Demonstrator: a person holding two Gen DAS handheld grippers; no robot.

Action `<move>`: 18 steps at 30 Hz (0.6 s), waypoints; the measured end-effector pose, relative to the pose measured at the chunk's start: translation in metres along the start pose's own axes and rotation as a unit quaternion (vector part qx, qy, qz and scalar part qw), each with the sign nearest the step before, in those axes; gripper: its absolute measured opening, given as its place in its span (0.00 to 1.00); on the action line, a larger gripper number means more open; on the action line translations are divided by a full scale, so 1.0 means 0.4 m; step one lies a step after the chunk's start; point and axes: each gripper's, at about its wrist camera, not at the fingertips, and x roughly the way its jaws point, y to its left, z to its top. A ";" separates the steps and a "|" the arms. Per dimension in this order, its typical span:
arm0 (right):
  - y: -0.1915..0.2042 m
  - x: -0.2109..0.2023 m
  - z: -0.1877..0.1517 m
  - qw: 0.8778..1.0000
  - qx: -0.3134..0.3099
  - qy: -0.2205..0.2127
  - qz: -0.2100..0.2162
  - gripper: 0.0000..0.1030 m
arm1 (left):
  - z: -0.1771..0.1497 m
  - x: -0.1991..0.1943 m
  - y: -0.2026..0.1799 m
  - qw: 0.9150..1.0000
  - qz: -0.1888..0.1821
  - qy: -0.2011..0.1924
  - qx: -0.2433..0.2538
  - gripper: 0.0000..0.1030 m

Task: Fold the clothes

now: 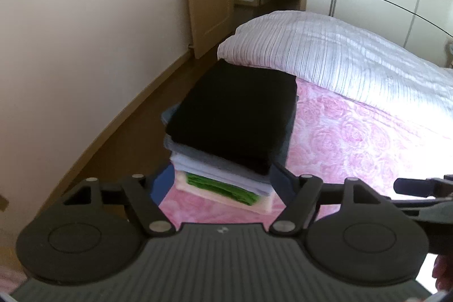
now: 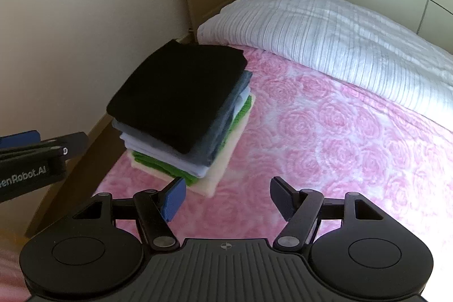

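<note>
While empty, right gripper wide-open.

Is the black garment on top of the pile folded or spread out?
Folded. The black garment is a compact rectangle with a thick doubled edge, lying flat on the pile.

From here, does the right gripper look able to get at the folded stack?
Probably yes. The right gripper is open and empty, the stack lies just ahead on the pink bedspread, and nothing sits between them.
</note>
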 end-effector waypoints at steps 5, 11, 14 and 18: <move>-0.137 -0.005 0.012 1.000 -0.023 0.007 0.015 0.67 | -0.030 -0.033 -0.143 0.999 0.028 0.014 -0.040 0.66; -0.311 -0.053 0.009 0.996 -0.074 0.014 0.049 0.67 | -0.076 -0.096 -0.336 0.994 0.064 0.028 -0.086 0.66; -0.380 -0.086 -0.005 0.992 -0.101 0.020 0.069 0.67 | -0.095 -0.122 -0.404 0.990 0.082 0.032 -0.106 0.66; -0.449 -0.114 -0.027 0.988 -0.126 0.028 0.089 0.67 | -0.108 -0.131 -0.446 0.986 0.099 0.040 -0.124 0.66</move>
